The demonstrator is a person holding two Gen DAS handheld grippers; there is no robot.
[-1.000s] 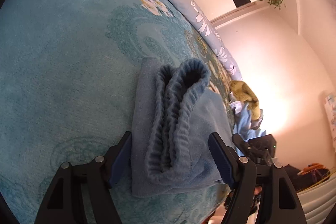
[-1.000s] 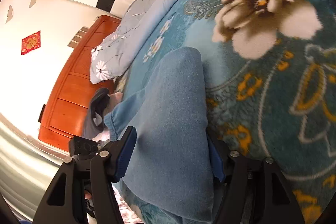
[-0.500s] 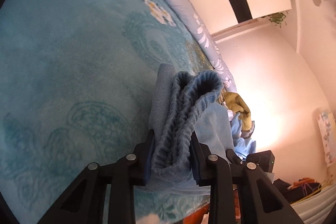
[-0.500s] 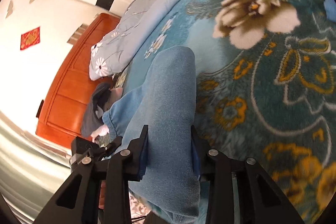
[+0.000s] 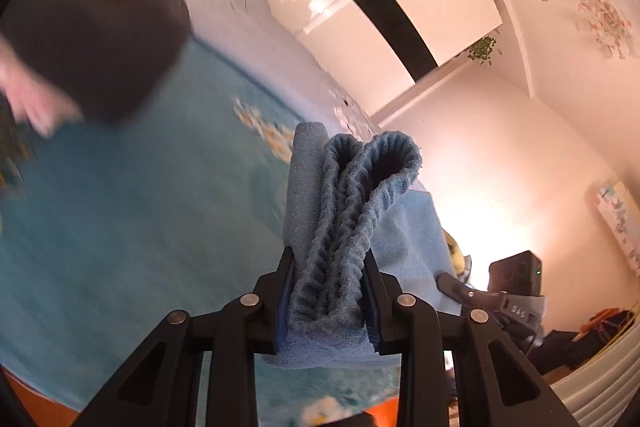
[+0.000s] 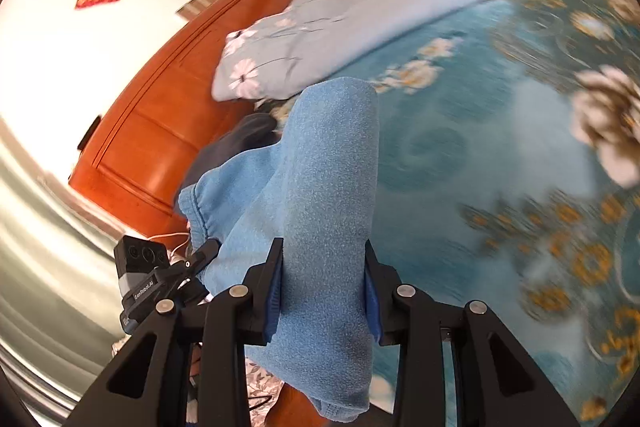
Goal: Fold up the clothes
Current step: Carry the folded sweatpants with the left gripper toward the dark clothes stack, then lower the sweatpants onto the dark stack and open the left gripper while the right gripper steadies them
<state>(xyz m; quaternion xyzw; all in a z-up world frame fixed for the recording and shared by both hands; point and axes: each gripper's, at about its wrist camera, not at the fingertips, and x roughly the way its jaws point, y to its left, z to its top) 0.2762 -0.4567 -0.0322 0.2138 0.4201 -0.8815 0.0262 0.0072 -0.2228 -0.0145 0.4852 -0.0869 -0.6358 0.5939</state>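
A folded blue fleece garment [image 5: 340, 227] is held up above a bed, gripped at two places. The left tool [image 5: 326, 301] pinches its ribbed elastic waistband, which stands bunched between the blue-padded fingers. The right tool [image 6: 322, 291] clamps a thick, smooth fold of the same garment [image 6: 324, 187]. Below lies a teal floral blanket [image 6: 500, 155], blurred. A pale blue flowered pillow [image 6: 320, 35] rests against an orange wooden headboard [image 6: 160, 115]. A dark garment [image 5: 92, 39] lies on the blanket.
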